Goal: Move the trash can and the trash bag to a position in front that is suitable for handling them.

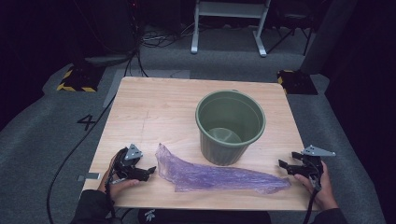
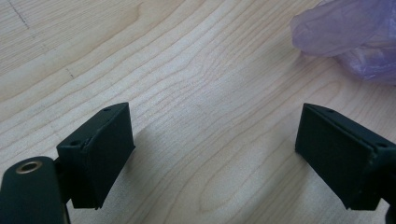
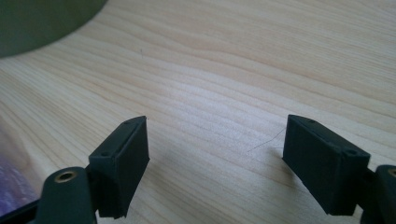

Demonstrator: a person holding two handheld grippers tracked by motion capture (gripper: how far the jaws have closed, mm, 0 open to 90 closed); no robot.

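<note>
A crumpled, translucent purple plastic bag (image 1: 215, 175) is laid flat along the near part of a pale wooden table (image 1: 154, 107) with a fine wavy grain. The film is wrinkled and glossy, drawn into a long strip with a bunched, rounded end at the left and a tapered, ragged end at the right. Just behind its middle, a round olive-green plastic bucket (image 1: 230, 126) is stood upright; its smooth walls narrow slightly toward the base and its rim is thickened.

The left gripper (image 1: 147, 171) is held low just beside the bag's left end, apart from it, with its two blocky matt black jaws spread wide over bare wood; nothing is held between them. In the left gripper view the bag's edge (image 2: 348, 35) is seen beyond the jaws. The right gripper (image 1: 283, 166) is held near the bag's right end, its jaws likewise parted and empty. A curved patch of the bucket's wall (image 3: 42, 21) is seen in the right gripper view.
</note>
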